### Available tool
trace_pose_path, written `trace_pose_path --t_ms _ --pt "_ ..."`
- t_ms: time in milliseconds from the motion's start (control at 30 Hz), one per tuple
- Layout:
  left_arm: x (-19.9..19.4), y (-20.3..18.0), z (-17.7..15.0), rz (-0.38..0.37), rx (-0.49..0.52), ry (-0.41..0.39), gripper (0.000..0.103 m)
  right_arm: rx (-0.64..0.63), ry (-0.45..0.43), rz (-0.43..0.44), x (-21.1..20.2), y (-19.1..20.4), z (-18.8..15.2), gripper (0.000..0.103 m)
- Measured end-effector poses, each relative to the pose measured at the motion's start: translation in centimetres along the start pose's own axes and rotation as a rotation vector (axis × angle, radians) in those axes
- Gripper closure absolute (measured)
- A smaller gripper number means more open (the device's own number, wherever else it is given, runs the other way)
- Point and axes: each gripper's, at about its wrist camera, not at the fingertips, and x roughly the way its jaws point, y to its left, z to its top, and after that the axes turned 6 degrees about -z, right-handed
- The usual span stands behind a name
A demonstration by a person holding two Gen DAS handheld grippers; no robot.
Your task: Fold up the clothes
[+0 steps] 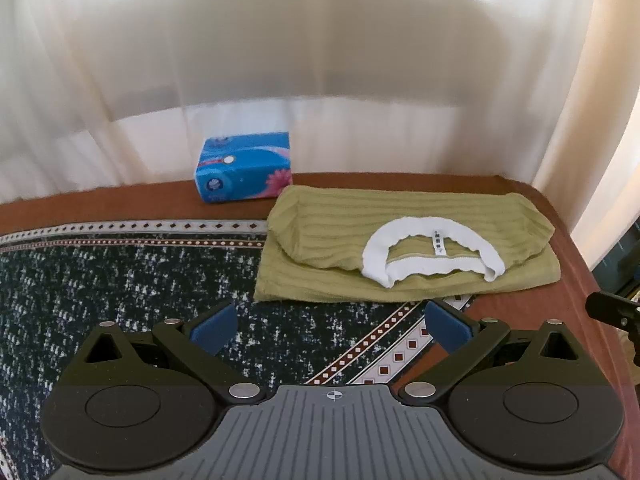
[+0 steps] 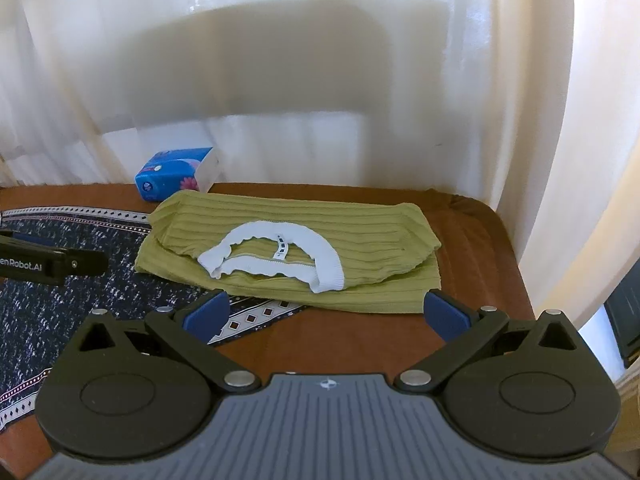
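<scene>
Already we hold both claws, left (image 1: 332, 328) and right (image 2: 326, 316), wide and empty before the folded sweater (image 1: 408, 244); a careless pinch could undo its folds.

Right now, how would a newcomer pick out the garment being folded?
On the brown table, past the dark patterned cloth, lies the folded green ribbed top. Its frilled white collar sets it apart from the blue tissue pack behind it.
</scene>
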Motion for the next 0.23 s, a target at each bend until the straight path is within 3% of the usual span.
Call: trace_pose_path --t_ms 233 --pt "-0.06 -0.18 -0.15 -0.012 0.007 0.001 0.000 -0.002 0.003 0.001 -0.11 0.12 -0.07 0.000"
